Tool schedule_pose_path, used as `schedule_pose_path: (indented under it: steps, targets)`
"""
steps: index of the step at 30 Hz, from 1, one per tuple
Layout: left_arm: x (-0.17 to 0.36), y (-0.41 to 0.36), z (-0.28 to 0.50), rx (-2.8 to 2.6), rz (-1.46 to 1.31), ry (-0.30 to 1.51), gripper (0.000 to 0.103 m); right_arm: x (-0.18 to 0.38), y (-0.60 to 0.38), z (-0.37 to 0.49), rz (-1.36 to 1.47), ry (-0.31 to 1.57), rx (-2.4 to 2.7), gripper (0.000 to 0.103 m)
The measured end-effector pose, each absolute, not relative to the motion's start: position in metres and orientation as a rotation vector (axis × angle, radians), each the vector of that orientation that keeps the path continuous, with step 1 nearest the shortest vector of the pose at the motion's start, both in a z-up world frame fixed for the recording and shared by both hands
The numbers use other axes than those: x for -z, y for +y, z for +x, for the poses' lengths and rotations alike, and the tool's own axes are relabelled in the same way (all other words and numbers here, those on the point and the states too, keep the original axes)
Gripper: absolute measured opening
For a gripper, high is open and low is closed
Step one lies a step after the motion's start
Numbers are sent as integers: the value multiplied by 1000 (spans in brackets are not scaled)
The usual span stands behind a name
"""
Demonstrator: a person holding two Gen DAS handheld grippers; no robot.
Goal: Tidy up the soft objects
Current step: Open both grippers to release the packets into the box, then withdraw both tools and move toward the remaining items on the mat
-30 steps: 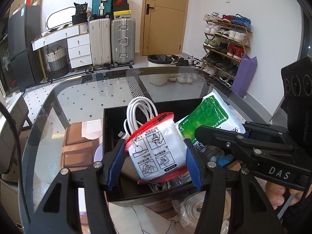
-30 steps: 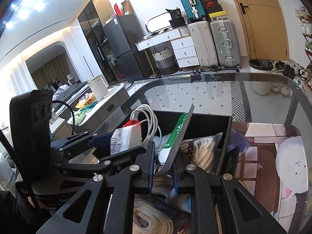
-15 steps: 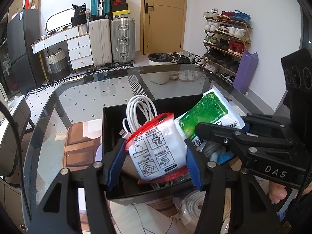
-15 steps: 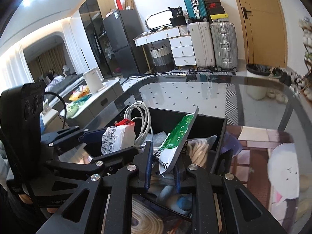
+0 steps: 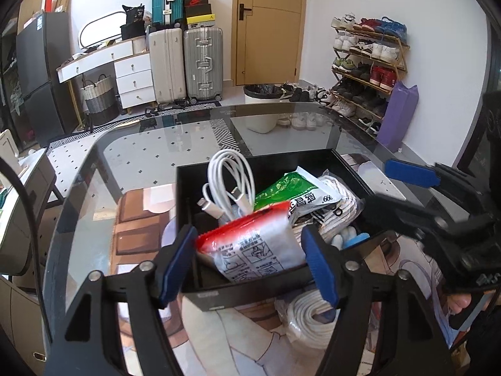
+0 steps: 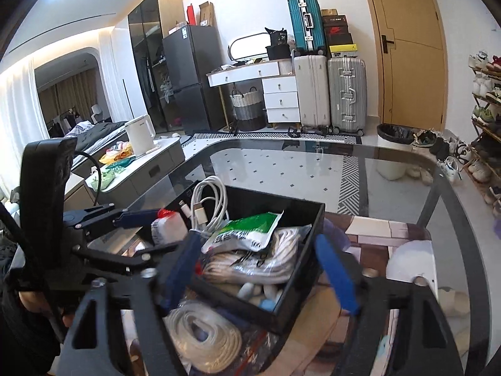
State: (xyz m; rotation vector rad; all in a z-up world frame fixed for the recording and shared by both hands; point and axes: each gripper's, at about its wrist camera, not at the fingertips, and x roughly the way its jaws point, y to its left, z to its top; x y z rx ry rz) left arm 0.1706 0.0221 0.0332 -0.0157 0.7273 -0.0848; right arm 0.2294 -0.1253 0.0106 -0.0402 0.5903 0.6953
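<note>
- Your black bin (image 5: 344,164) sits on the glass tabletop (image 5: 150,147), and it is crowded: a coiled white cable (image 5: 230,172) stands up at its far left, a green-and-white packet (image 5: 297,188) lies across the middle, and a bagged bundle of pale rope (image 6: 269,257) rests under that packet.
- A few small white and blue pieces (image 6: 261,296) lie on the bin floor near its near wall.
- Your left tool (image 5: 250,250) is clamped on a red-and-white packet (image 5: 253,244), its blue pads pressing both sides; the packet hangs over the bin's near-left part, its lower end below the rim.
- I cannot tell whether that packet touches the bin floor.
- Your right tool (image 6: 266,269) stands wide apart and holds nothing; its fingers straddle the near right corner of the bin, one pad over the rope bundle, the other outside the right wall.
- A second bagged rope coil (image 6: 203,335) lies on the tabletop just outside the bin's near wall, under both tools.
- The tabletop's rounded far edge lies well beyond the bin, with bare glass between them and to the left.
- A printed mat (image 6: 375,238) lies under the bin and to its right.
- Your left tool reaches in from the near left, your right tool from the near side; the two bodies sit close together.
</note>
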Motion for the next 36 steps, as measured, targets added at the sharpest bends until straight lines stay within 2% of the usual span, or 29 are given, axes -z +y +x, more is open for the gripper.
schedule_pose_path:
  steps: [4, 6, 16, 36]
  targets:
    - [-38, 23, 161, 76, -16, 714, 80, -11, -131, 213, -62, 590, -698, 95]
    - [-41, 24, 156, 70, -14, 704, 80, -10, -131, 205, -67, 588, -699, 99]
    - [-39, 32, 128, 45, -33, 704, 102, 1, -136, 173, -67, 611, -706, 102]
    - [-17, 37, 96, -12, -44, 726, 103, 28, -130, 136, -149, 711, -767, 102]
